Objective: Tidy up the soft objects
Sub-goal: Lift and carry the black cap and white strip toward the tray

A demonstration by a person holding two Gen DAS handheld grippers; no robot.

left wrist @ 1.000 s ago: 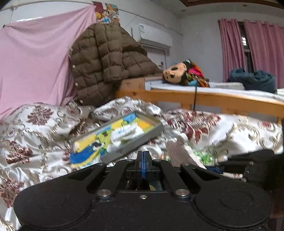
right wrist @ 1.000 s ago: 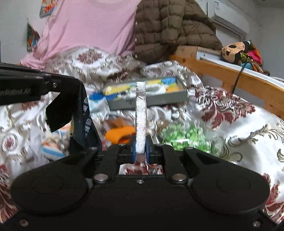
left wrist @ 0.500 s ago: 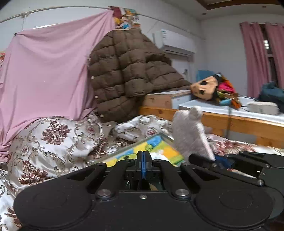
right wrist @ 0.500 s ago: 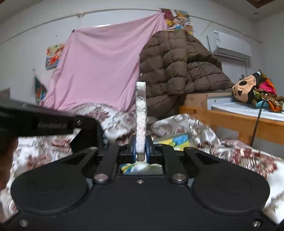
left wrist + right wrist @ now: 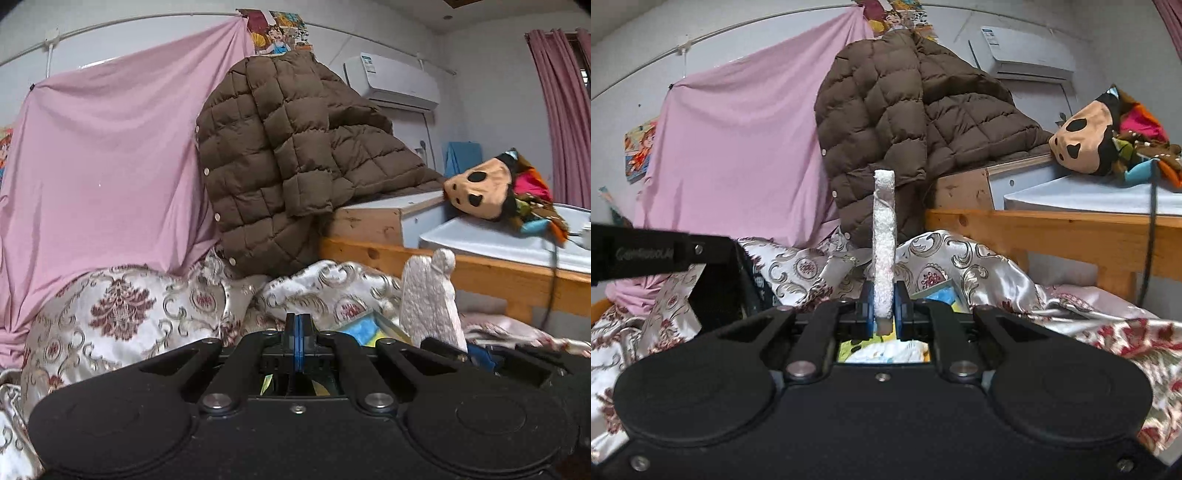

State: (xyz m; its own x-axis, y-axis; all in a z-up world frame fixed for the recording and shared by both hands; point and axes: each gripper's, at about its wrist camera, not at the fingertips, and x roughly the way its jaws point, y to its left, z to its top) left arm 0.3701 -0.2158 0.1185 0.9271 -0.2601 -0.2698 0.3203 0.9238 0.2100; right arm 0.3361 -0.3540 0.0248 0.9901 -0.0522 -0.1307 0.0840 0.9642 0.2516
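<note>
Two grippers sit low in frame: the right gripper (image 5: 883, 310) pinches a white foam piece (image 5: 884, 243) upright at centre, while the left gripper (image 5: 298, 332) is closed on nothing. Keep the pinch firm and carry the foam level toward the tray (image 5: 934, 291) below.

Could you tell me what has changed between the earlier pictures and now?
Both tools have lifted and tipped up from the cluttered bedspread toward the brown jacket. The right tool has carried the white foam piece up with it, nothing taken or released. The left tool stays shut and empty; the foam stays upright in the same grip.
</note>
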